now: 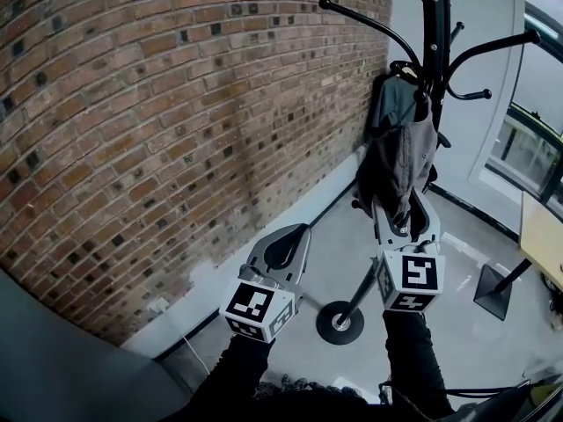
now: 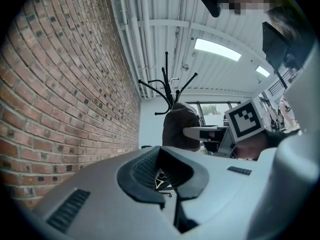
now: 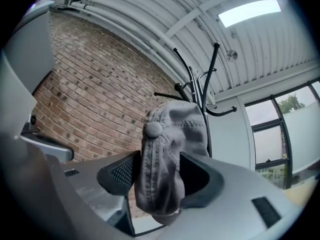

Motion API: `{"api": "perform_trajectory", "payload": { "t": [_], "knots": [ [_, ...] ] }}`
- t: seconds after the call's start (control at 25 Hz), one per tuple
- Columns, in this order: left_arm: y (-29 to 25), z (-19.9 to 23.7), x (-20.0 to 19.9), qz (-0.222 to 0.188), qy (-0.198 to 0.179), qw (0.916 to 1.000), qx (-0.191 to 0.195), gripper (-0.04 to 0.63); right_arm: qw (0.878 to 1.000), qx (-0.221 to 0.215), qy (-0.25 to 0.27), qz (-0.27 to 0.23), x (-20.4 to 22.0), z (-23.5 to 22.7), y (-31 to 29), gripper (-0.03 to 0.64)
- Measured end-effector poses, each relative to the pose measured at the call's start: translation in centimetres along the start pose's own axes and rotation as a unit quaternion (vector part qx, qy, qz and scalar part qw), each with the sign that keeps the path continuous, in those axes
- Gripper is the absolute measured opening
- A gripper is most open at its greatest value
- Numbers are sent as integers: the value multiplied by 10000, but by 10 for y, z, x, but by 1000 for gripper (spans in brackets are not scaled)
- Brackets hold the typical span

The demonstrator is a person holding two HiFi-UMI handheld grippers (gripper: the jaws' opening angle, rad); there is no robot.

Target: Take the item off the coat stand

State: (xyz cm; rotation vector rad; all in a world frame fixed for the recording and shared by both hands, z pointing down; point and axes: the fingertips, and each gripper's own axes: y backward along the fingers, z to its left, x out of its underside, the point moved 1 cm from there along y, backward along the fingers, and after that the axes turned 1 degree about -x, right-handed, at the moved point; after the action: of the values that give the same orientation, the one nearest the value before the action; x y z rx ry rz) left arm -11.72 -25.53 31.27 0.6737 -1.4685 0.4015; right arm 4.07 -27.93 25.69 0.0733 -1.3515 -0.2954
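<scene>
A grey cap (image 1: 400, 167) hangs from the black coat stand (image 1: 433, 42), with a darker garment (image 1: 391, 104) hooked behind it. My right gripper (image 1: 406, 205) reaches up with its jaws spread wide on either side of the cap's lower part. In the right gripper view the cap (image 3: 167, 159) hangs between the two pads of that gripper (image 3: 160, 176); the right pad stands clear of the cloth. My left gripper (image 1: 297, 231) is lower and to the left, shut and holding nothing. The left gripper view shows it (image 2: 167, 184) shut, with the cap (image 2: 180, 126) beyond.
A brick wall (image 1: 132, 104) runs along the left, close to the stand. The stand's round base (image 1: 339, 322) rests on the pale floor below my grippers. A window (image 1: 528, 139), a yellow-topped table (image 1: 541, 231) and a black foot (image 1: 493, 293) stand at the right.
</scene>
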Motion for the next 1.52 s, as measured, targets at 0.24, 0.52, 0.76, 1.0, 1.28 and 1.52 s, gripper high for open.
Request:
{"api": "perform_trajectory", "payload": {
  "t": [0.24, 0.52, 0.76, 1.0, 1.28, 1.52],
  "knots": [
    [1, 1, 9, 96, 88, 9999, -52, 8, 9994, 87, 182, 268, 8, -5, -6, 232],
    [-3, -1, 5, 86, 5, 9999, -84, 8, 9989, 42, 374, 289, 7, -10, 1, 29],
    [-7, -8, 5, 82, 4, 10000, -27, 8, 9989, -8, 445, 134, -8, -13, 8, 26],
    [-10, -11, 4, 49, 8, 10000, -12, 8, 9981, -52, 600, -93, -34, -8, 12, 25],
    [-7, -8, 4, -1, 13, 10000, -77, 8, 9960, -19, 826, -334, -57, -5, 22, 25],
    [-9, -7, 3, -28, 35, 9999, -99, 8, 9958, -186, 769, -470, -70, 4, 32, 25]
  ]
}}
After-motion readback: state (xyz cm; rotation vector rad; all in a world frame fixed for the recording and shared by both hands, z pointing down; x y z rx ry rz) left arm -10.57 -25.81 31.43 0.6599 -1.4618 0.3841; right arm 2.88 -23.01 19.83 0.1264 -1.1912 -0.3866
